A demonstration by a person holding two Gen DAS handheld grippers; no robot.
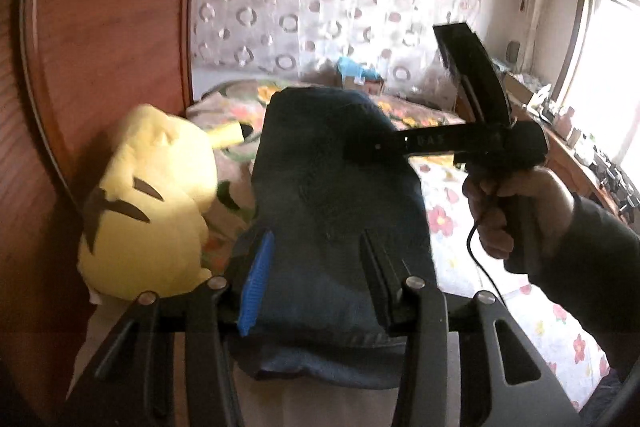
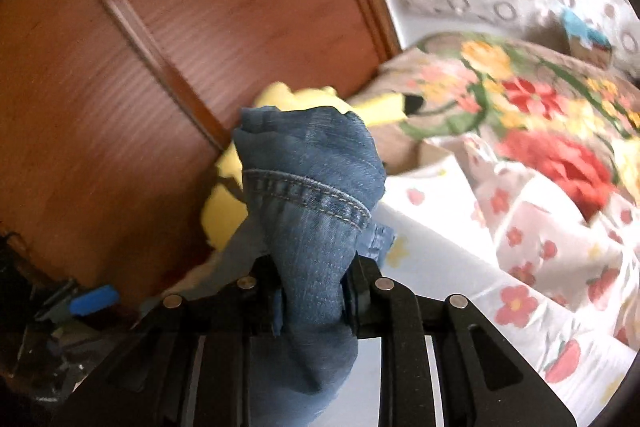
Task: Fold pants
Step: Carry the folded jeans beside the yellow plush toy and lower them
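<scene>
both tongs (image 1: 316, 279) (image 2: 312, 291) clamped on bunched blue denim pants (image 1: 336, 187), above floral bed (image 1: 448, 211)

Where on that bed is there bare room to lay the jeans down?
The flowered sheet lies bare right of the jeans, below the bunched floral blanket. Left is crowded: a yellow plush toy sits against the wooden headboard.

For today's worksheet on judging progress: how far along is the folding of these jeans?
Done: little that shows; no flat, finished fold is visible. In hand: the jeans are lifted off the flowered bed, one end between the left claw fingers, a bunched hem pinched in the right claw. Left: laying them down, folding and smoothing.
</scene>
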